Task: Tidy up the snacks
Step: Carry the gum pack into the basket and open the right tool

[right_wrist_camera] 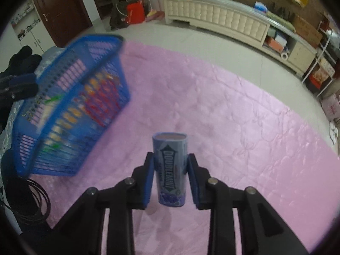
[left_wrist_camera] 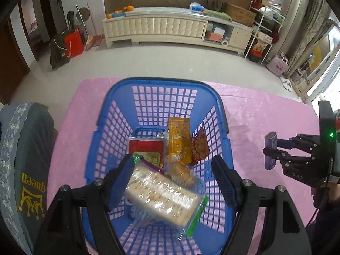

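Note:
A blue plastic basket [left_wrist_camera: 161, 81] stands on the pink cloth [left_wrist_camera: 265, 114] and holds several snacks: an orange packet [left_wrist_camera: 178, 136], a red packet [left_wrist_camera: 198, 148] and a red-lidded box [left_wrist_camera: 146, 146]. My left gripper [left_wrist_camera: 172, 161] is open above the basket. A clear pack of crackers [left_wrist_camera: 163, 193], blurred, is between its fingers; the right pad is clear of it. In the right wrist view my right gripper [right_wrist_camera: 171, 156] is shut on an upright blue Doublemint gum bottle [right_wrist_camera: 170, 165], lifted off the cloth, with the basket [right_wrist_camera: 85, 80] to its left. The left wrist view shows that gripper [left_wrist_camera: 271, 148] and the bottle [left_wrist_camera: 270, 137] right of the basket.
A grey cushion printed "queen" [left_wrist_camera: 27, 170] lies left of the basket. Black cables [right_wrist_camera: 31, 201] coil at the cloth's near left edge. The pink cloth [right_wrist_camera: 233, 116] stretches bare to the right. A cream sideboard [left_wrist_camera: 170, 27] lines the far wall.

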Tool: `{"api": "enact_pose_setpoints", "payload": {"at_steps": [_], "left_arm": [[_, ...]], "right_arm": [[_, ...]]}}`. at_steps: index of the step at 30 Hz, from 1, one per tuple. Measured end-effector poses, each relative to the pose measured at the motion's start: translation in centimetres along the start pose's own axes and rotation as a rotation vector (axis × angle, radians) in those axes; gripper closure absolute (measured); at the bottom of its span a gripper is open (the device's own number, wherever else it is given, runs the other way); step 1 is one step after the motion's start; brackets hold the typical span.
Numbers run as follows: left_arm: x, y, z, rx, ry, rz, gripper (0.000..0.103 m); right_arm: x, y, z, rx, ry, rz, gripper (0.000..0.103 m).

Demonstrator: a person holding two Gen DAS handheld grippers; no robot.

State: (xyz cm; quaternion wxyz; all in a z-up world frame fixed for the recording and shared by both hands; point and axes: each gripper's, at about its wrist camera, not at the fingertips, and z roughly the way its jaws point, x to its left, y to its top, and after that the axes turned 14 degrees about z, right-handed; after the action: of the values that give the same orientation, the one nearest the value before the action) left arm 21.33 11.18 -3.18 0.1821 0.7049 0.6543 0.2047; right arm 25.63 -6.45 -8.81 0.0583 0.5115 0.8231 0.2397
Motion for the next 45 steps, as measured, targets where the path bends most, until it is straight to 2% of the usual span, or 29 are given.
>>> {"api": "enact_pose_setpoints", "payload": {"at_steps": [10, 19, 23, 29, 38, 45], "left_arm": [[2.3, -2.9, -5.0, -0.079, 0.004, -0.014, 0.030], [5.3, -4.5, -7.8, -0.127, 0.021, -0.037, 0.030], [6.1, -4.9, -7.9, -0.139, 0.040, -0.034, 0.030], [6.8, -4.9, -6.7, -0.121, 0.024, -0.023, 0.030], [7.3, -3.6, -2.6, -0.074, -0.008, -0.005, 0.030], [7.4, -3.6, -1.4, -0.072, -0.017, -0.015, 0.030]], "right_arm": [[6.9, 0.5, -6.2, -0.080, 0.024, -0.048, 0.068], [13.3, 2.1, -7.6, -0.112, 0.061, -0.114, 0.068], [15.5, 2.6, -6.9, -0.105, 0.056, -0.141, 0.068], [17.8, 3.5, -4.6, -0.086, 0.041, -0.168, 0.068], [17.3, 4.6, -0.4, -0.030, -0.004, -0.149, 0.068], [16.9, 4.8, 1.4, 0.009, -0.042, -0.163, 0.068]]}}
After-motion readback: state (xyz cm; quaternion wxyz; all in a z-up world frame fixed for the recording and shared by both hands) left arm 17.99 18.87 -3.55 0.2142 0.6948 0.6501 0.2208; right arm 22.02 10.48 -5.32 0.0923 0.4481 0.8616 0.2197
